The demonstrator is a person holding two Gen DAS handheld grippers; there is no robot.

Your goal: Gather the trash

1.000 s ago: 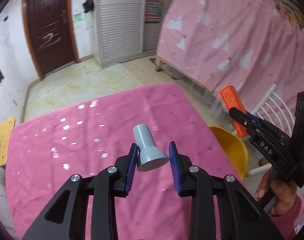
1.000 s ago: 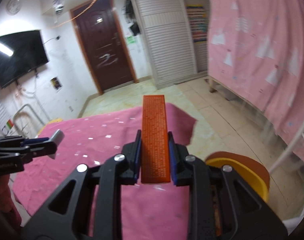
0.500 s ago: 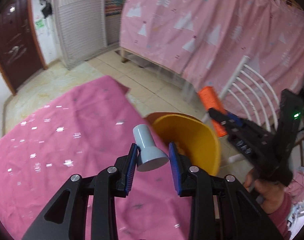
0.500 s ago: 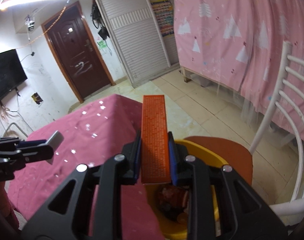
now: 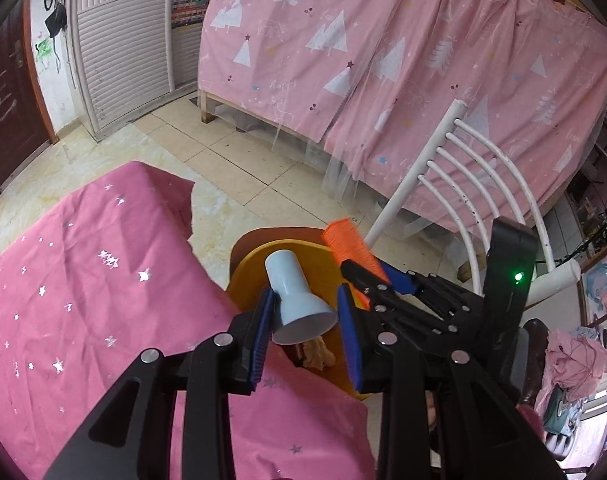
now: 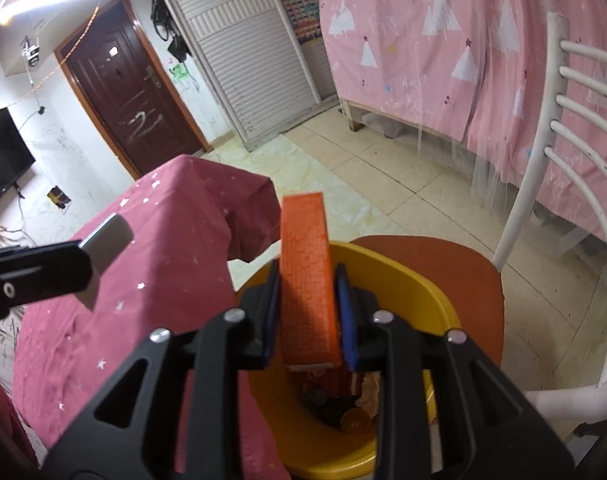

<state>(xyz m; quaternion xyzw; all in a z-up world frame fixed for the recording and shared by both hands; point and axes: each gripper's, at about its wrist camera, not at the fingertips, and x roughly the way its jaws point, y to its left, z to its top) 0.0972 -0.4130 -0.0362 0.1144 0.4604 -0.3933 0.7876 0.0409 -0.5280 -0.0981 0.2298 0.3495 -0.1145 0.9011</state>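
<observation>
My left gripper (image 5: 305, 316) is shut on a grey funnel-shaped plastic piece (image 5: 295, 296) and holds it over the near rim of a yellow bin (image 5: 255, 264). My right gripper (image 6: 307, 312) is shut on a flat orange block (image 6: 305, 276) and holds it above the same yellow bin (image 6: 423, 308), which has scraps inside. The right gripper (image 5: 377, 282) with the orange block (image 5: 349, 246) shows in the left wrist view. The grey piece (image 6: 103, 248) in the left gripper shows at the left of the right wrist view.
The bin stands on a brown-seated white chair (image 6: 535, 208) beside the table with a pink starred cloth (image 5: 83, 292). A bed with pink curtains (image 5: 383, 60) stands behind, past tiled floor (image 6: 383, 168). A dark door (image 6: 131, 92) is at the back.
Both grippers have swung right from over the pink table to above the yellow bin, still holding the grey piece and the orange block. The two grippers are now close together.
</observation>
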